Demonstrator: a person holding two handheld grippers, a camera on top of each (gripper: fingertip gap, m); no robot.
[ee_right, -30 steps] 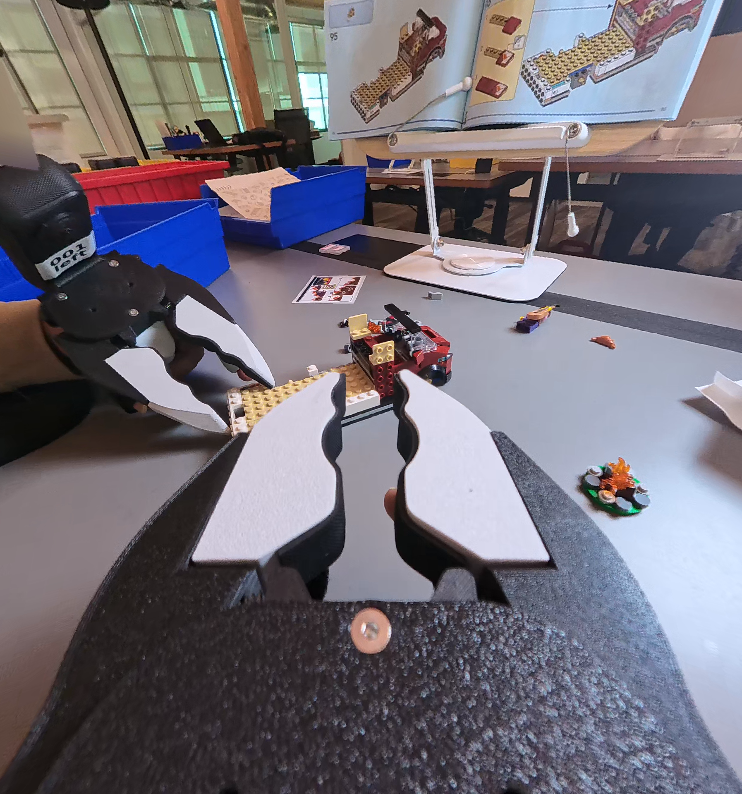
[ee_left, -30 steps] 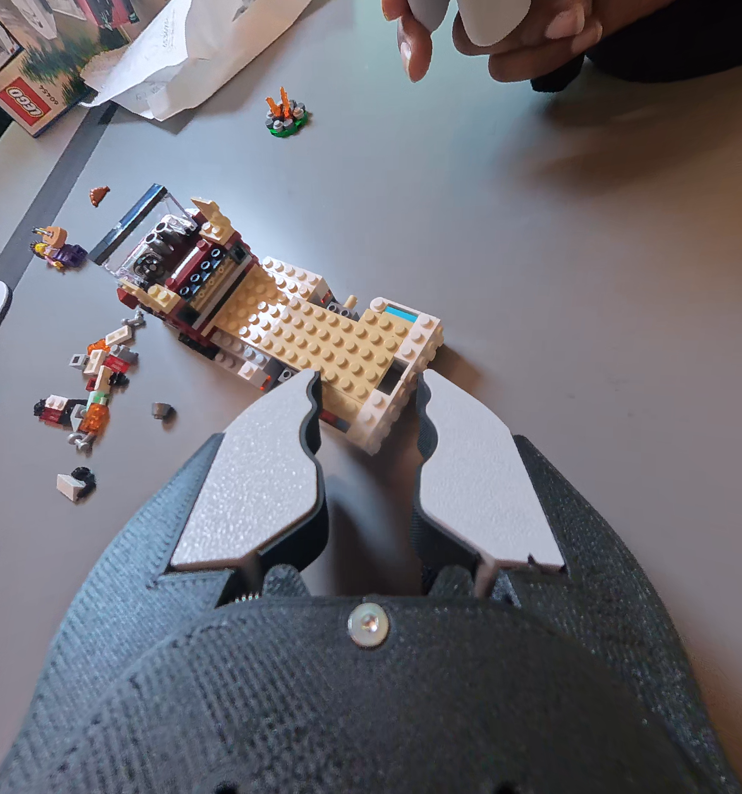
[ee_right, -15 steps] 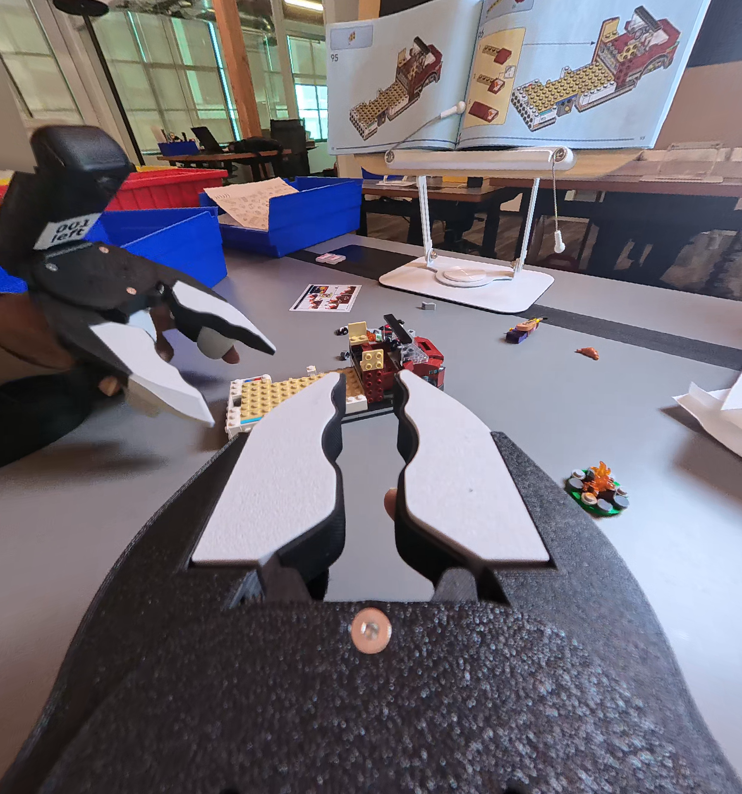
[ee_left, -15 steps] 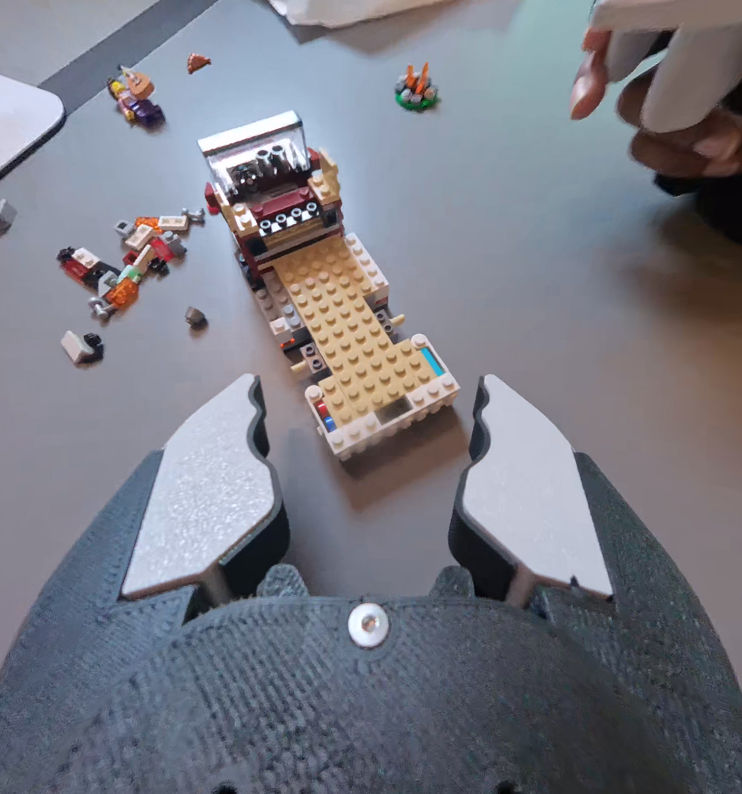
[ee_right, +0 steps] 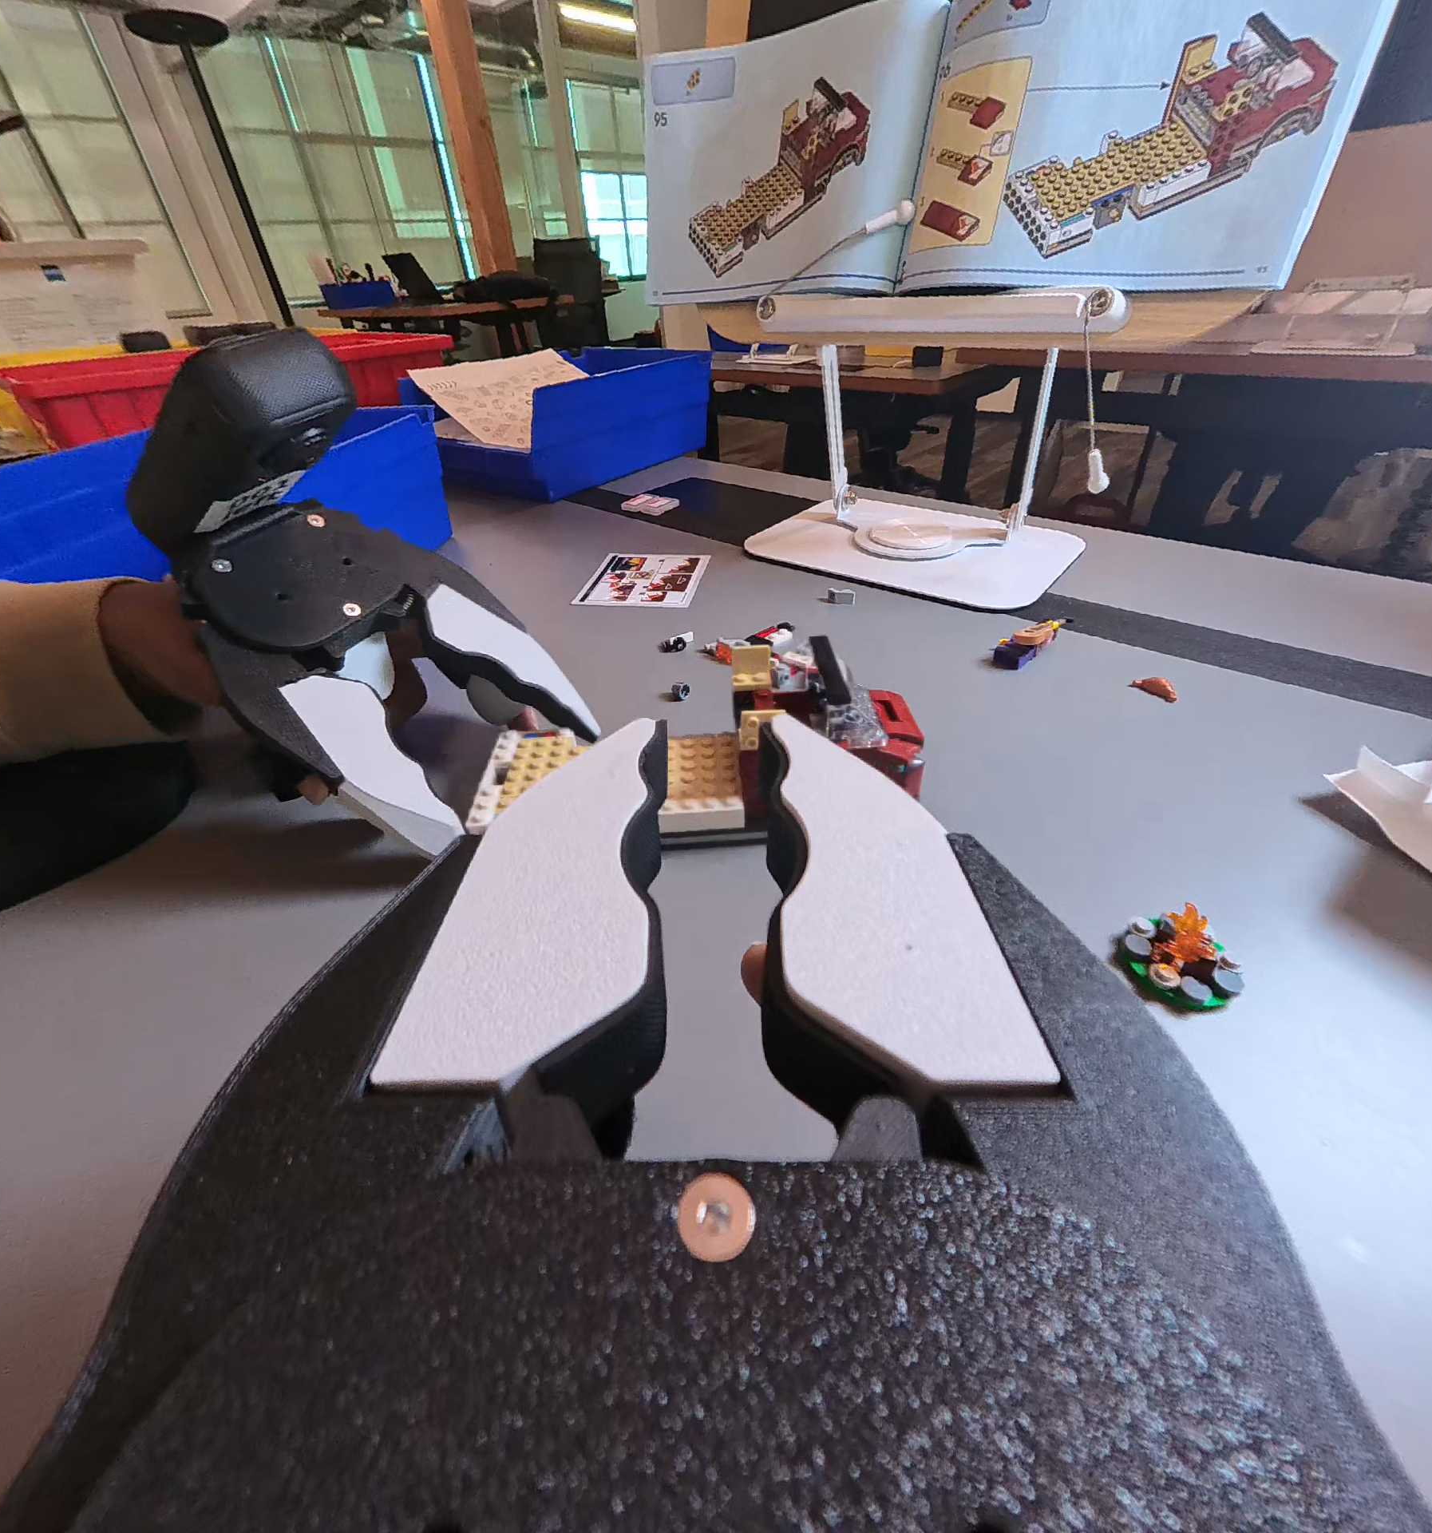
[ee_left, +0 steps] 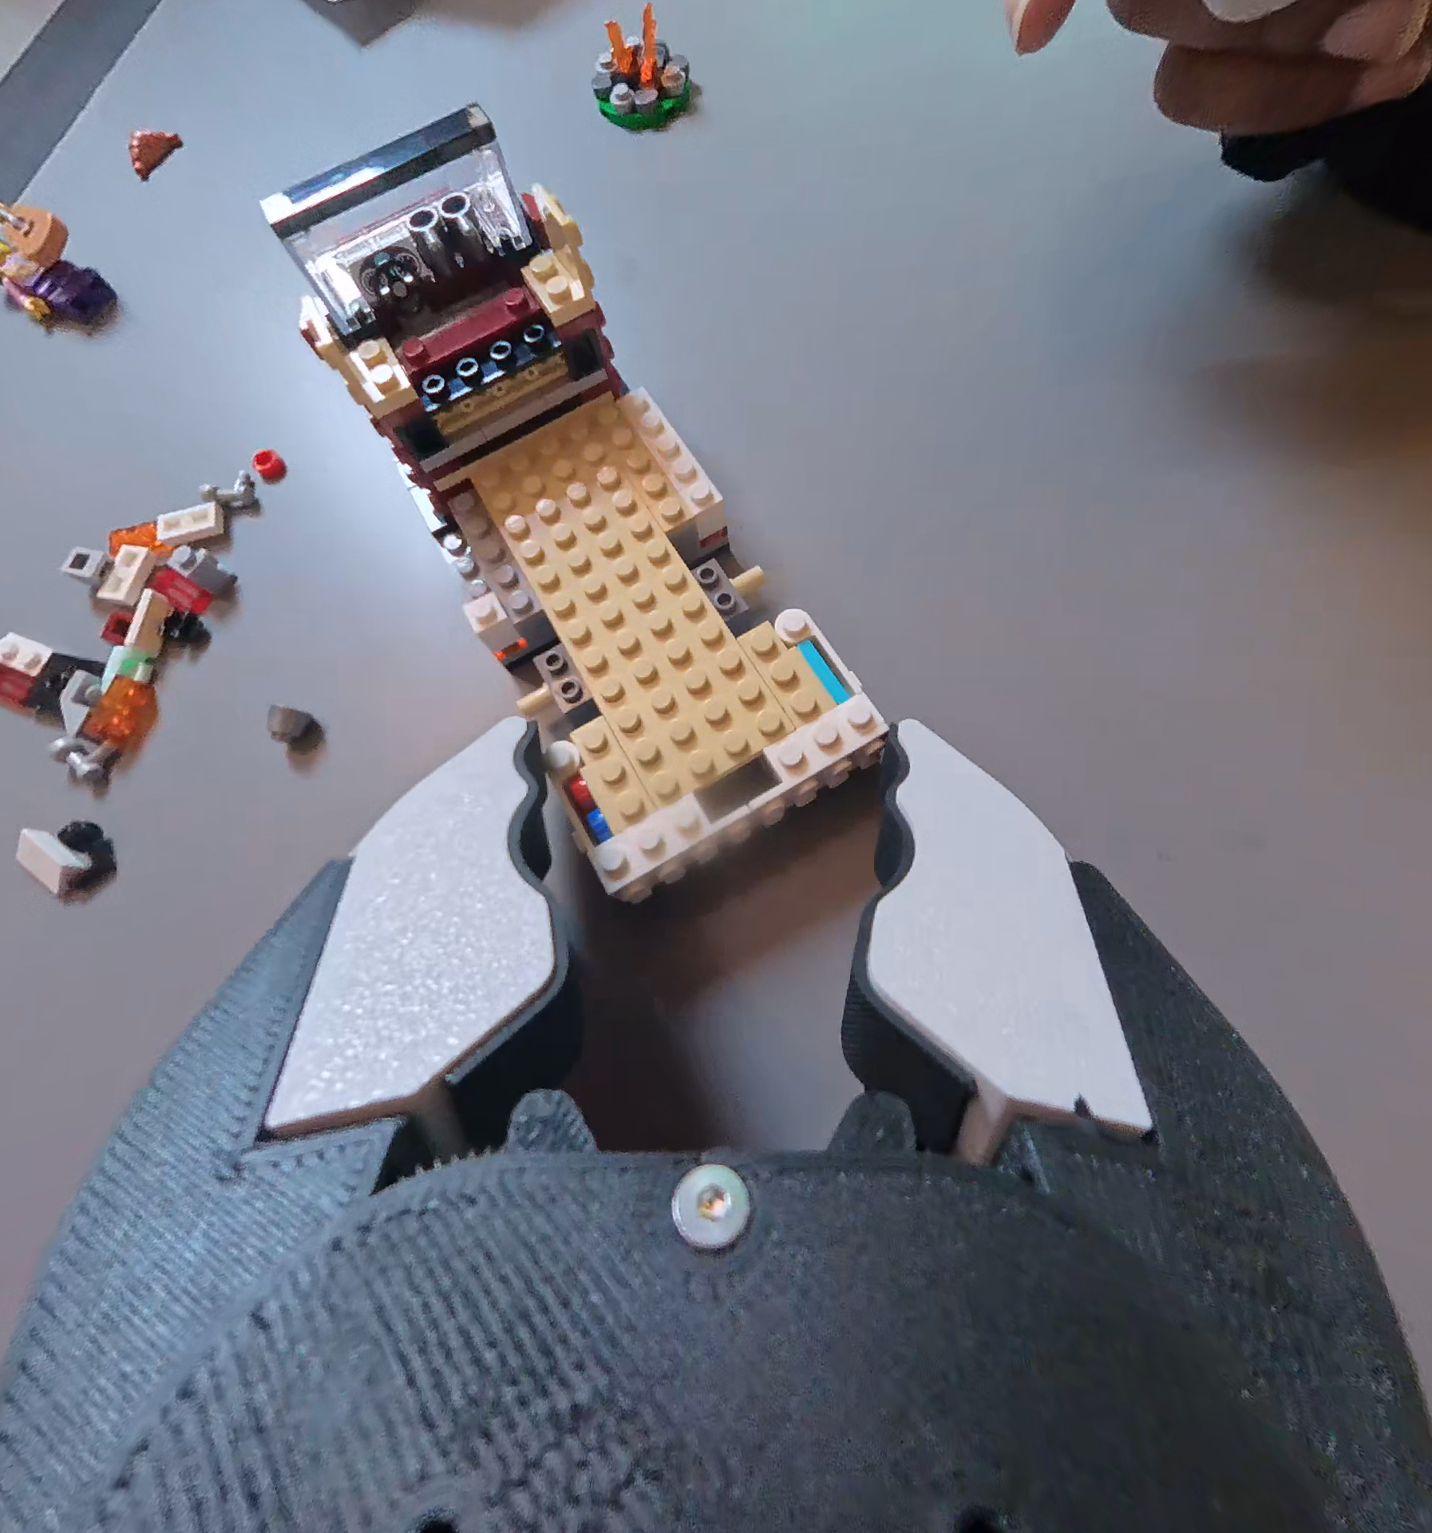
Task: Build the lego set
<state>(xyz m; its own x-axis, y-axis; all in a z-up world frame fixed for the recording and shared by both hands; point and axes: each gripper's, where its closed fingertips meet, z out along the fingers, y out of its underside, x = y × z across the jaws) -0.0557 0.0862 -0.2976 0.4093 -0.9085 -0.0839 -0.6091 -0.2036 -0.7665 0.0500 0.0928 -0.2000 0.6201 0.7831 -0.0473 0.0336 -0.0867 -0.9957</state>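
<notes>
Two hand-held grippers with grey pads and black textured bodies work over a grey table (ee_left: pixel 1111 581), and the thing between them is a half-built brick truck (ee_left: pixel 613 597): a long tan studded bed edged with white bricks, a dark red cab and a clear windscreen at its far end.

Off to the left of the left gripper (ee_left: pixel 713 747) lies a loose scatter of small bricks (ee_left: pixel 124 630) in white, red, orange and grey, with a lone grey stud piece (ee_left: pixel 290 723) nearer its left finger. Farther left and ahead rests a purple and tan minifigure (ee_left: pixel 33 265). The left gripper stands wide open with the truck's white rear end sitting between its fingertips; the left finger (ee_left: pixel 480 829) is just beside the corner, and whether either pad presses on the bricks cannot be told. Ahead and to the right of the cab sits a small green-based campfire model with orange flames (ee_left: pixel 642 79).

Seen from the right gripper (ee_right: pixel 713 747), the left gripper (ee_right: pixel 447 763) straddles the truck's rear on its left, held by a hand in a tan sleeve (ee_right: pixel 24 664). The right gripper's jaws are narrowly parted with nothing in them, above the table and short of the truck (ee_right: pixel 696 780). Beyond stands a white book stand holding an open instruction booklet (ee_right: pixel 986 149), and the campfire (ee_right: pixel 1181 958) lies to the right.
</notes>
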